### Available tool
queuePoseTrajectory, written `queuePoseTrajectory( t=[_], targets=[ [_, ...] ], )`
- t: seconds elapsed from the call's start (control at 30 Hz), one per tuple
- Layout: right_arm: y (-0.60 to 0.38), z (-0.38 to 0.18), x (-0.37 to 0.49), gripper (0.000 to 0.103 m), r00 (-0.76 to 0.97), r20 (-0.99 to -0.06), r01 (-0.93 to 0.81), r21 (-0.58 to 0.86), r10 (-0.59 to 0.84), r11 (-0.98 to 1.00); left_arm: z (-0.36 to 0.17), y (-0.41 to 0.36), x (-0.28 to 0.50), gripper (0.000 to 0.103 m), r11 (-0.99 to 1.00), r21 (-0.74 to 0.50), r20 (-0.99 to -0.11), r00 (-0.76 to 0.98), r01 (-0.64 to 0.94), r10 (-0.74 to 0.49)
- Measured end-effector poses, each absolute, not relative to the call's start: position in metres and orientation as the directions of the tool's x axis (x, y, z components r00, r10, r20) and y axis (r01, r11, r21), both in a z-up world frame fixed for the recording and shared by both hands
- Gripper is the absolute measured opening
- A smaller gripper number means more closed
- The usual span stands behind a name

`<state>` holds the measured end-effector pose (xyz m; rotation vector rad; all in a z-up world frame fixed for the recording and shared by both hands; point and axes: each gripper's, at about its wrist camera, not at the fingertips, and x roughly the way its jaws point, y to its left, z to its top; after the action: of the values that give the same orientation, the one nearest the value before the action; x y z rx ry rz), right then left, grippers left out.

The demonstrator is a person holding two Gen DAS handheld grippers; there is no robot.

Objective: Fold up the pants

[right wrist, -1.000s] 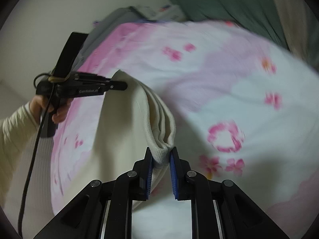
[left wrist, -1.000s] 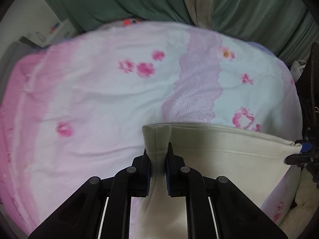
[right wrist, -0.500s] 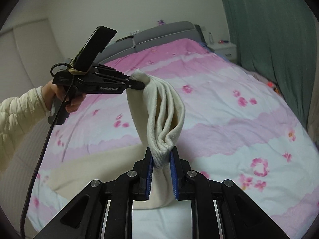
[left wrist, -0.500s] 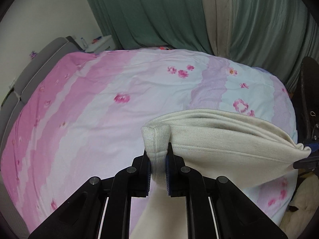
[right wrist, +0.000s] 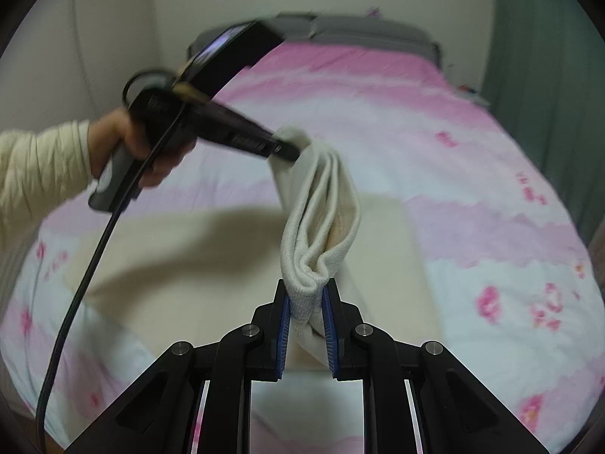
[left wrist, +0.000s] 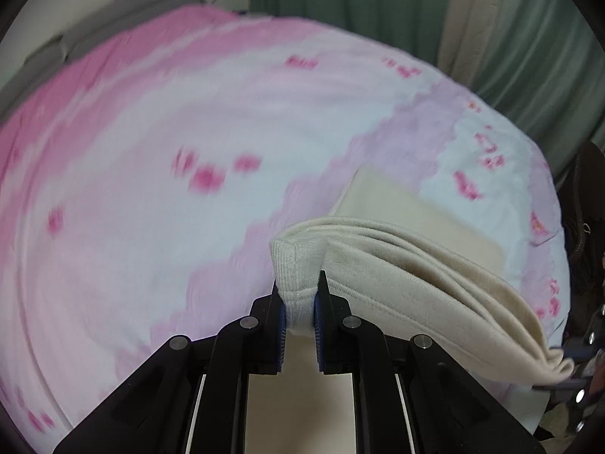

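Note:
Cream pants (left wrist: 408,283) hang above a pink and white flowered bed (left wrist: 151,159), held by their ribbed edge. My left gripper (left wrist: 298,302) is shut on one bunched corner. My right gripper (right wrist: 307,302) is shut on the other corner of the pants (right wrist: 321,223). The ribbed edge sags in folds between the two. In the right wrist view the left gripper (right wrist: 285,149) pinches the far corner, held by a hand (right wrist: 128,143) in a cream sleeve. The rest of the pants lies flat on the bed (right wrist: 472,196) below.
Green curtains (left wrist: 529,49) with a beige strip hang behind the bed. A grey headboard (right wrist: 363,30) and a pale wall stand at the far end. A black cable (right wrist: 75,295) trails from the left gripper. Dark objects (left wrist: 584,219) sit beside the bed's right edge.
Both grippers have swept sideways across the bed with the ribbed edge held between them. More of the headboard end has come into view, and flat cream fabric now shows on the bed below.

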<state>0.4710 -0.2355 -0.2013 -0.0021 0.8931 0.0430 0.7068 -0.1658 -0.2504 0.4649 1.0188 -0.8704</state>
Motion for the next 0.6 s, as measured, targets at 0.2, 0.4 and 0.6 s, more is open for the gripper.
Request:
queuePoseTrajectory(
  t=[0.2, 0.4, 0.6],
  targets=[
    [-0.183, -0.248, 0.481, 0.018, 0.556, -0.829, -0.107, -0.005, 0.056, 0.994, -0.295, -0.105, 0.703, 0.024, 0.65, -0.044, -0.914, 0.232, 0.758, -0.333],
    [-0.155, -0.288, 0.476, 0.029, 0.444, -0.889, -0.156, 0.047, 0.112, 0.987, -0.283, -0.03, 0.698, 0.053, 0.742, 0.008, -0.914, 0.306, 0.67, -0.268],
    [-0.159, -0.3, 0.453, 0.03, 0.309, -0.898, -0.177, 0.269, 0.313, 0.947, -0.275, -0.011, 0.669, 0.064, 0.775, -0.15, -0.892, 0.254, 0.614, -0.373]
  ],
)
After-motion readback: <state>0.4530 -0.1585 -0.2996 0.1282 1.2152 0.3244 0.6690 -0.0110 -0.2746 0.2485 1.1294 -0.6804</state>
